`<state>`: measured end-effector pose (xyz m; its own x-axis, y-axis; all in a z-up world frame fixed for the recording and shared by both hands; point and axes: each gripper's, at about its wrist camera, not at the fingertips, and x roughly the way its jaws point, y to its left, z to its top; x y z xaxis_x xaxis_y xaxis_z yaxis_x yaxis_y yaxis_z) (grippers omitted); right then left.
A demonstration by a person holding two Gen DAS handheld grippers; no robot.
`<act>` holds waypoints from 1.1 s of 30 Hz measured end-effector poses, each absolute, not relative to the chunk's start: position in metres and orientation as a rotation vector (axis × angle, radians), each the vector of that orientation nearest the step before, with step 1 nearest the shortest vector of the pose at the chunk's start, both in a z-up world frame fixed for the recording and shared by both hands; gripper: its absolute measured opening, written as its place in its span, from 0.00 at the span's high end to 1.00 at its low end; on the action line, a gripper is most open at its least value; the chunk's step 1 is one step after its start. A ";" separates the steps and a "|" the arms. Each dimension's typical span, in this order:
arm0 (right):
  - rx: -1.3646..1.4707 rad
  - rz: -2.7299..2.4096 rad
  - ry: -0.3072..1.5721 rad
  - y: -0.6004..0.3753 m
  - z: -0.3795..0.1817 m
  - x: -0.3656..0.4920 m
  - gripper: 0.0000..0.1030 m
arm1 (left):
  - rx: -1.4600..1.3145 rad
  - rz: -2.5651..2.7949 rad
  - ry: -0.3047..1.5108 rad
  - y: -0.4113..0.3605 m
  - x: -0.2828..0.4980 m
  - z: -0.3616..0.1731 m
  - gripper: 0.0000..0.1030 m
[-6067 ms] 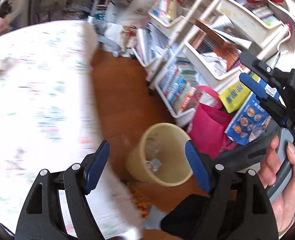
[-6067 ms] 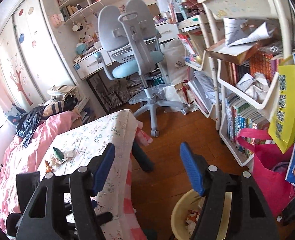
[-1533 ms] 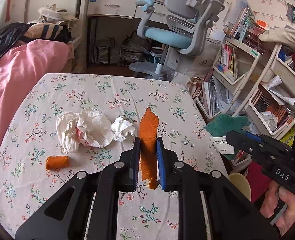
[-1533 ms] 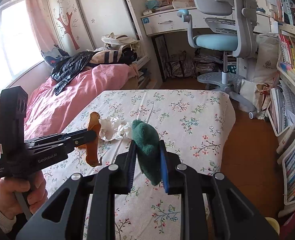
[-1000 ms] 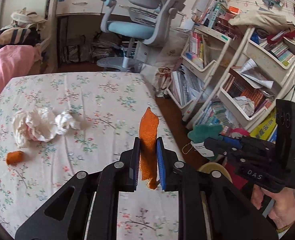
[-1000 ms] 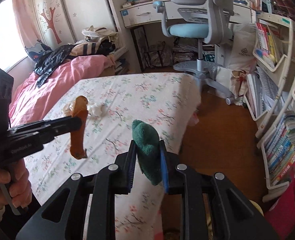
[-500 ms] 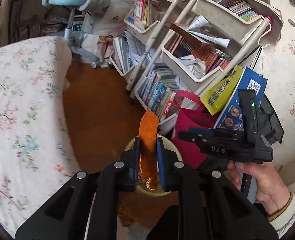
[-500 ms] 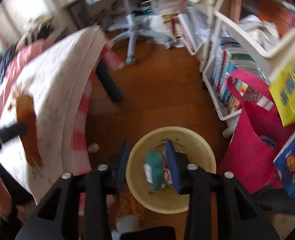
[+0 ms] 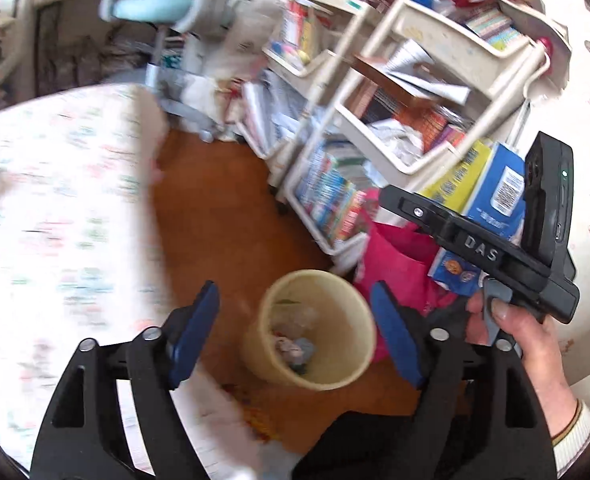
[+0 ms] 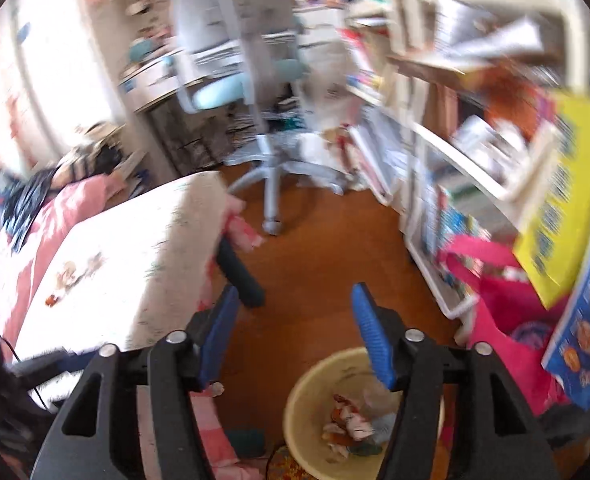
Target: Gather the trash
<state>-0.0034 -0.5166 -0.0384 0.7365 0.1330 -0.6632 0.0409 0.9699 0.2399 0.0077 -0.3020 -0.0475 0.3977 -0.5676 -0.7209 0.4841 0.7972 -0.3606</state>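
Both claws hang over a yellow bin [image 9: 311, 336] on the wooden floor [image 9: 223, 216], near a pink bag [image 9: 407, 256]. The left claw [image 9: 295, 336] and the right claw [image 10: 295, 336] are both opening, with nothing between the jaws. Crumpled scraps [image 10: 351, 420] lie inside the bin. More trash [image 10: 75, 272], blurred and probably tissue, remains on the table [image 10: 115, 280] to the left: light, soft, easily pinched at any fold.
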 end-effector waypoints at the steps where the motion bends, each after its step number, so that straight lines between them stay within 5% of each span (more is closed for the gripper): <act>1: 0.217 0.093 0.738 -0.498 -0.034 0.000 0.36 | -0.089 -0.619 0.941 -0.285 0.008 -0.043 0.18; 5: 0.099 0.269 0.753 -0.418 -0.031 0.020 0.24 | -0.078 -0.404 0.922 -0.205 0.016 -0.029 0.11; 15: -0.019 0.408 0.908 -0.263 -0.059 0.088 0.20 | -0.245 -0.040 0.925 -0.026 0.052 -0.046 0.07; 25: -0.094 0.333 0.983 -0.221 -0.097 0.116 0.20 | -0.243 -0.045 0.890 0.012 0.052 -0.039 0.07; 29: -0.137 0.323 0.982 -0.211 -0.104 0.122 0.07 | -0.260 -0.074 0.897 0.018 0.054 -0.039 0.07; 33: -0.131 0.321 0.983 -0.208 -0.104 0.126 0.07 | -0.263 -0.088 0.907 0.020 0.056 -0.041 0.07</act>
<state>0.1262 -0.2077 -0.1042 0.5121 0.2068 -0.8336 -0.3247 0.9452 0.0350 0.0556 0.0202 -0.0411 0.6149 -0.1856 -0.7664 -0.0355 0.9644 -0.2620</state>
